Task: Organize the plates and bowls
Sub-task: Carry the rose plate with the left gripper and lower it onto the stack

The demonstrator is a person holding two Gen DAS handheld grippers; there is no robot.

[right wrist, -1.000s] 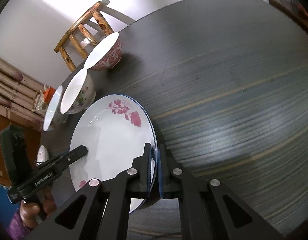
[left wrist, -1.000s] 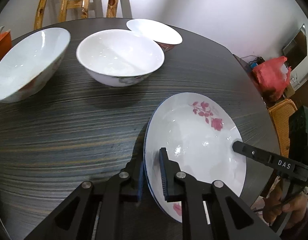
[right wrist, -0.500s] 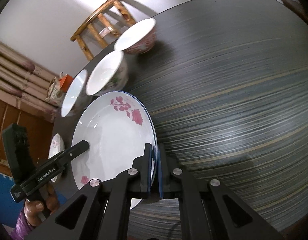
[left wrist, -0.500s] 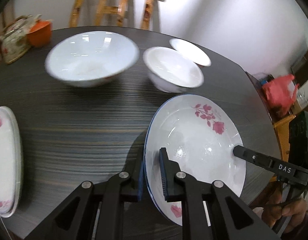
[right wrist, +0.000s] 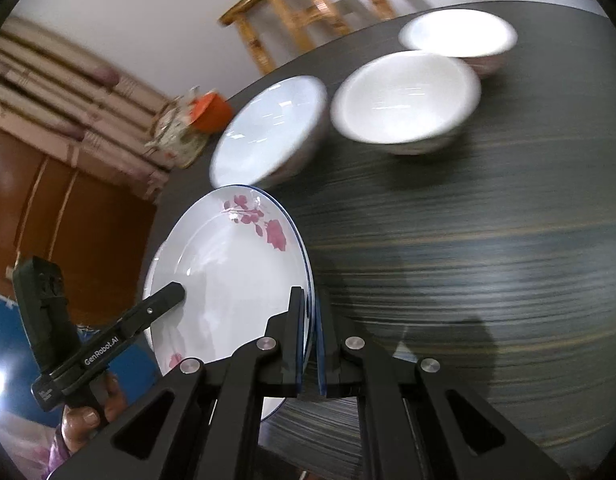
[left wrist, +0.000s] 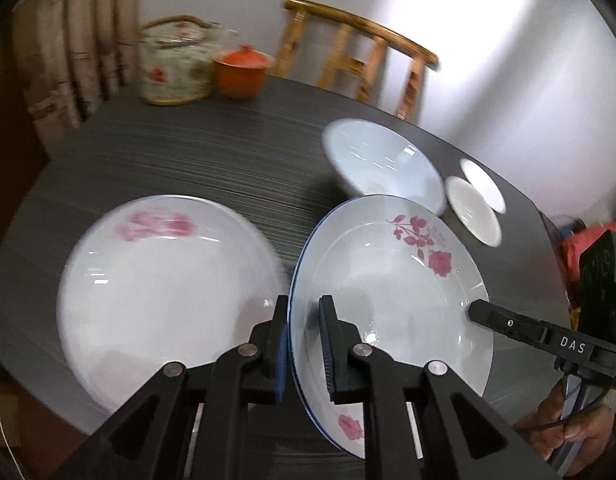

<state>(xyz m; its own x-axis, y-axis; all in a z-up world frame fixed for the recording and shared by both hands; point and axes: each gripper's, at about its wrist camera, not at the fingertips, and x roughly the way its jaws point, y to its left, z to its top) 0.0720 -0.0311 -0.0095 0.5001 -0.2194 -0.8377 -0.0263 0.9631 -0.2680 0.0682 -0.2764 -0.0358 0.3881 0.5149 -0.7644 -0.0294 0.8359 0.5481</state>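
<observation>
A dark wood-grain round table (left wrist: 196,160) bears all the crockery. At its near edge a white rose-printed plate (left wrist: 392,292) is held up off the tabletop, with the left gripper (left wrist: 304,344) on its left rim and the right gripper (right wrist: 309,344) on the opposite rim. Just left of it, a second white rose-printed plate (left wrist: 160,280) lies flat on the table. Behind the lifted plate stands a wide white bowl (left wrist: 380,168); to the right of that a smaller white bowl (left wrist: 472,212), then a white bowl with a red-patterned outside (right wrist: 460,38). At the far left edge sit a floral tin with a handle (left wrist: 174,68) and, beside it, an orange lidded pot (left wrist: 242,70). A bamboo chair (left wrist: 360,60) stands behind the table.
</observation>
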